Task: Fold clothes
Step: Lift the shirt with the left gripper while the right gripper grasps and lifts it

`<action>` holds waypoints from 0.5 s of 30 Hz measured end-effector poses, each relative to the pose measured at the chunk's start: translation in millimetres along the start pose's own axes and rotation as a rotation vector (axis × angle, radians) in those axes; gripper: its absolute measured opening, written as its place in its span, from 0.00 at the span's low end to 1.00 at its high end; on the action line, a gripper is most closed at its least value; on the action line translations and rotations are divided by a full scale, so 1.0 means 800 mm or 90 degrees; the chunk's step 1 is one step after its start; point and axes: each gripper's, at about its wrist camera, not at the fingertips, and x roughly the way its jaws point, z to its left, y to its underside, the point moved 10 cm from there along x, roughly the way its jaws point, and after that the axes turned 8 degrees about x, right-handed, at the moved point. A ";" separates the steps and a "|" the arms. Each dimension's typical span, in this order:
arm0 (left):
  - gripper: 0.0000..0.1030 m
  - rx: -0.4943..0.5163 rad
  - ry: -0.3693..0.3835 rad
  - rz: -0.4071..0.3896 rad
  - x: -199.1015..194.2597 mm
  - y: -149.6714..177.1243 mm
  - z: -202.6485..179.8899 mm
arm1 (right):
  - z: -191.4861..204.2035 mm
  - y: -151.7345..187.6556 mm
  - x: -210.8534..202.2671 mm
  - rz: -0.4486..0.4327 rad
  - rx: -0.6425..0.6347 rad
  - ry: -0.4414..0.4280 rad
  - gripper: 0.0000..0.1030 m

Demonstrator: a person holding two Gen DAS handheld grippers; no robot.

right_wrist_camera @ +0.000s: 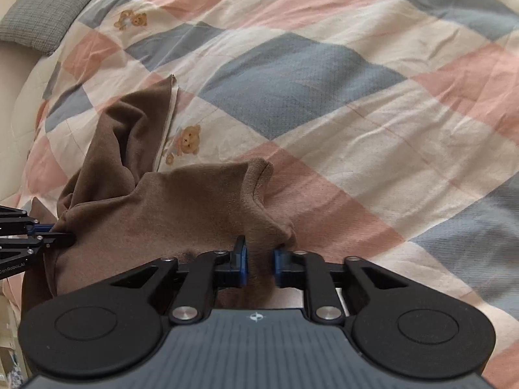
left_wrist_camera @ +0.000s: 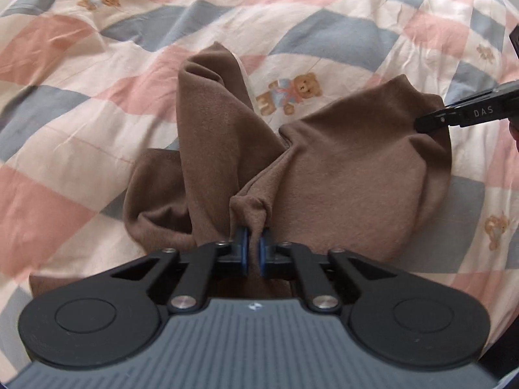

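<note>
Bed: covered by one quilt in pink, blue-grey and cream diamonds with small teddy-bear prints; it fills both views. One grey checked cushion sits at the far left corner in the right wrist view.

Garment: one brown, soft-napped piece of clothing, lying crumpled on the quilt at the near side, between the two grippers. Its long axis runs roughly left to right along the stretch held between them. One limb of fabric (sleeve or leg, cannot tell which) branches off and points toward the far side, ending in a folded tip with a paler edge. A second lobe bunches to the near left in the left wrist view.

Left gripper: pointing steeply down, blue pads drawn together and clamped on a puckered pinch of the brown fabric. In the right wrist view it enters from the left edge, biting the garment's left end.

Right gripper: pads narrowly apart with a ridge of the brown fabric pressed between them, gripping the garment's right end. In the left wrist view its black finger meets the cloth at far right.

Count: two grippers, one garment, one cushion.
</note>
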 end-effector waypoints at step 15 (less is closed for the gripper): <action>0.02 -0.163 -0.167 -0.231 -0.216 0.054 -0.010 | 0.136 0.050 -0.212 -0.315 -0.247 -0.021 0.04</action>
